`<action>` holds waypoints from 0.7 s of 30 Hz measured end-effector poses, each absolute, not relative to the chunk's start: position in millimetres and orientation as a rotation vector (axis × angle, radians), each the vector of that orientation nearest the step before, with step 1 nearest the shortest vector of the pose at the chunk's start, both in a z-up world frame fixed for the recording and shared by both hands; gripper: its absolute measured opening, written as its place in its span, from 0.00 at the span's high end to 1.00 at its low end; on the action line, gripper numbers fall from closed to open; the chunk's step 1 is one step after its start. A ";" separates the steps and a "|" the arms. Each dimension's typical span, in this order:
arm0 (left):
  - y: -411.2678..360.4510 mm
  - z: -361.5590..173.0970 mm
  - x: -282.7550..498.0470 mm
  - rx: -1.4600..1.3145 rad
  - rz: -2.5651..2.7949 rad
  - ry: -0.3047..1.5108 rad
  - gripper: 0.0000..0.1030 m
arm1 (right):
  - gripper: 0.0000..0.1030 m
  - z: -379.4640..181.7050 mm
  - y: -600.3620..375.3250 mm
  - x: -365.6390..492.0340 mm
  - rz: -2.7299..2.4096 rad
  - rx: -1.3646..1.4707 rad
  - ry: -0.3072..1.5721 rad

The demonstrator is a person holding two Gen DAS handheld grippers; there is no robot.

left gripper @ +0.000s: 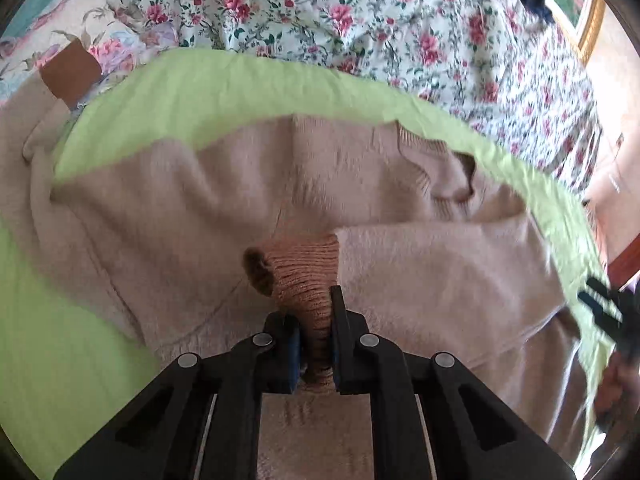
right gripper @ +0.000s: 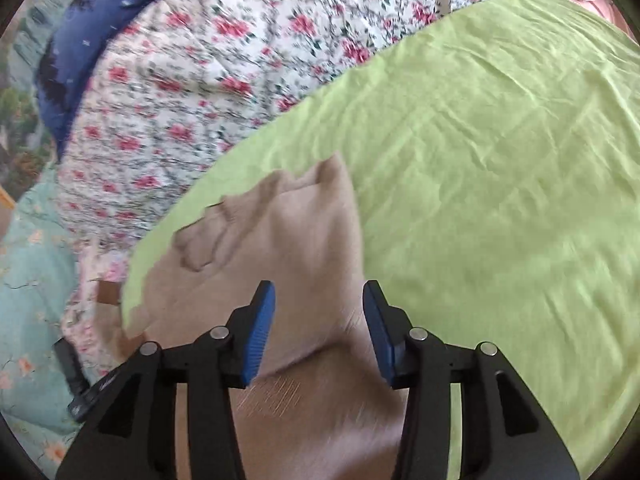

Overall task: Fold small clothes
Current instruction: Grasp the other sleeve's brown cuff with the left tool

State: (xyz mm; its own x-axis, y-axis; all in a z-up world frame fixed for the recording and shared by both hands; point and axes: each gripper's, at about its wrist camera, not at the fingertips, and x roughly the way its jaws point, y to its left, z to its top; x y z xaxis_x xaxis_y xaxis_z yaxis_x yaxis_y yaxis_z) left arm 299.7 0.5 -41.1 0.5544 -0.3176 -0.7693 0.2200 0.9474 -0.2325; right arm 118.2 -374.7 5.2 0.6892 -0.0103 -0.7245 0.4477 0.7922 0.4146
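We see a soft beige knitted sweater [left gripper: 224, 200] spread over a wrinkled lime-green cotton sheet [left gripper: 224, 92], which in turn covers part of a bed dressed in a white quilt printed with pink roses [left gripper: 360, 20]. In the left wrist view our left gripper [left gripper: 316, 320] is clenched on the darker tan ribbed cuff [left gripper: 296, 268] of one sleeve, the knit pinched between the two black fingers; the cuff's open end points left, and it sits above the middle of the sweater's body. That sleeve [left gripper: 440, 264] runs off to the right across the garment. The ribbed neckline [left gripper: 436, 172] lies toward the far edge of the green sheet. The other sleeve trails past the sheet's left edge, its brown cuff [left gripper: 70, 72] resting on the flowered quilt. The right gripper [left gripper: 604, 308] shows as a blurred dark shape at the sheet's right edge.

In the right wrist view our right gripper [right gripper: 319, 312] is released, its blue-padded fingers [right gripper: 260, 332] spread wide with sweater fabric [right gripper: 288, 248] below and between them; we cannot tell whether the pads touch the knit. Bare green sheet [right gripper: 500, 180] stretches away to the right. A dark blue patterned cloth [right gripper: 104, 24] lies on the quilt near the far left.
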 end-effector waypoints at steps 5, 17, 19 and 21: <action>5.2 -46.6 299.3 -0.138 -0.314 0.942 0.89 | 0.53 -26.2 -391.4 170.3 -0.307 0.553 0.926; -9.7 -51.4 297.8 -0.083 -0.348 0.951 0.87 | 0.86 -20.0 -384.4 171.5 -0.407 0.403 0.946; -2.9 -51.3 296.3 -0.103 -0.355 0.948 0.82 | 0.85 0.8 -363.2 158.1 -0.438 0.353 0.852; 2.3 -50.2 295.7 -0.111 -0.351 0.946 0.80 | 0.75 13.7 -337.8 153.0 -0.373 0.310 0.803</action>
